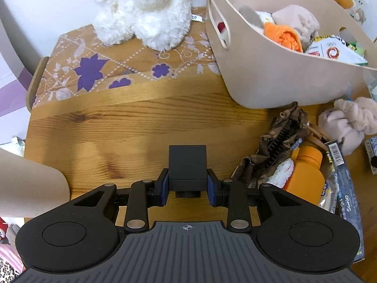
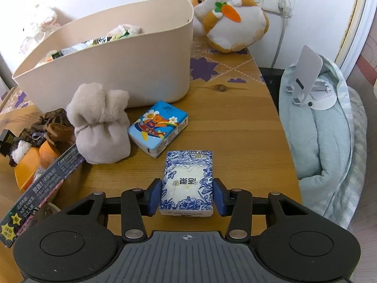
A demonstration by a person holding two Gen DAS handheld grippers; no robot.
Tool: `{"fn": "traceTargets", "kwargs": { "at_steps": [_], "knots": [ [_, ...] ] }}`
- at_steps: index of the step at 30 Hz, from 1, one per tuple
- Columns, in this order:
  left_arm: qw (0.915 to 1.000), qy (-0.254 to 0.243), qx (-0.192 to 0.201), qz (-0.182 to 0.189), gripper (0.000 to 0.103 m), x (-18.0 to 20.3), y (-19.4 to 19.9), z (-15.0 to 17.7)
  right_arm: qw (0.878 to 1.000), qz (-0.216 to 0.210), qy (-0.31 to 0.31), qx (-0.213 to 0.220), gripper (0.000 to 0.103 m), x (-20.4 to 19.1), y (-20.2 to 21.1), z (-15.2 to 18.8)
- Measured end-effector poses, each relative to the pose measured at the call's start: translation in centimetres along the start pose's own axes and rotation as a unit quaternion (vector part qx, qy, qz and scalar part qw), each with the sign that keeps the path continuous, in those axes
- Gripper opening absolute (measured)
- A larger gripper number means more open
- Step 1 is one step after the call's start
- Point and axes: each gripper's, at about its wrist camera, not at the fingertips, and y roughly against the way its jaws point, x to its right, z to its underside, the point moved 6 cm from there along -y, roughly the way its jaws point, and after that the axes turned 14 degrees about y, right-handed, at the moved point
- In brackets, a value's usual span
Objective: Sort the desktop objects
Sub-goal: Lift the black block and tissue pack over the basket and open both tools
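My left gripper point(image 1: 187, 186) is shut on a small black box point(image 1: 187, 164) and holds it over the wooden table point(image 1: 141, 122). My right gripper point(image 2: 187, 197) is shut on a blue-and-white floral tissue pack point(image 2: 187, 181) just above the table point(image 2: 235, 129). A beige bin point(image 1: 271, 70) holds several soft toys and packets at the upper right; it also shows in the right wrist view point(image 2: 113, 63). A blue cartoon tissue pack point(image 2: 158, 128) and a grey plush pouch point(image 2: 101, 122) lie in front of the bin.
A white plush point(image 1: 146, 11) sits at the table's back. An orange bottle point(image 1: 304, 172), a brown hair clip point(image 1: 282, 139) and a dark packet point(image 1: 346, 188) lie at the right. A hamster plush point(image 2: 231, 16) sits by the wall socket. A blue cushion point(image 2: 322, 141) lies beyond the table's right edge.
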Motion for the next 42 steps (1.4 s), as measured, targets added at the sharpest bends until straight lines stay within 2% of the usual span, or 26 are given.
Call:
{"fn": "traceTargets", "kwargs": {
  "at_steps": [7,13,19,29,37,42],
  "knots": [
    [0.9996,0.019,0.018,0.011,0.032,-0.7,1.8,-0.6,1.000,-0.001,0.001,0.014,0.043,1.2,2.1,0.1],
    [0.9987,0.016,0.043,0.024,0.032,-0.2,3.7,-1.7,0.999,0.001,0.001,0.047,0.043,2.1,4.7,-1.7],
    [0.9958,0.023,0.077,0.045,0.032,0.5,6.5,-4.2,0.996,-0.001,0.025,0.080,0.043,2.9,7.1,-4.9],
    [0.9883,0.000,0.138,0.066,0.032,3.5,10.9,-9.8,0.988,-0.002,0.051,0.146,0.043,2.4,10.0,-11.1],
    [0.9846,-0.024,0.151,0.084,0.032,7.5,11.3,-11.2,0.980,-0.002,0.083,0.180,0.043,1.2,10.3,-16.4],
    [0.9857,-0.026,0.143,0.086,0.032,9.5,10.2,-11.5,0.977,-0.010,0.096,0.192,0.043,-0.2,9.4,-18.5]
  ]
}}
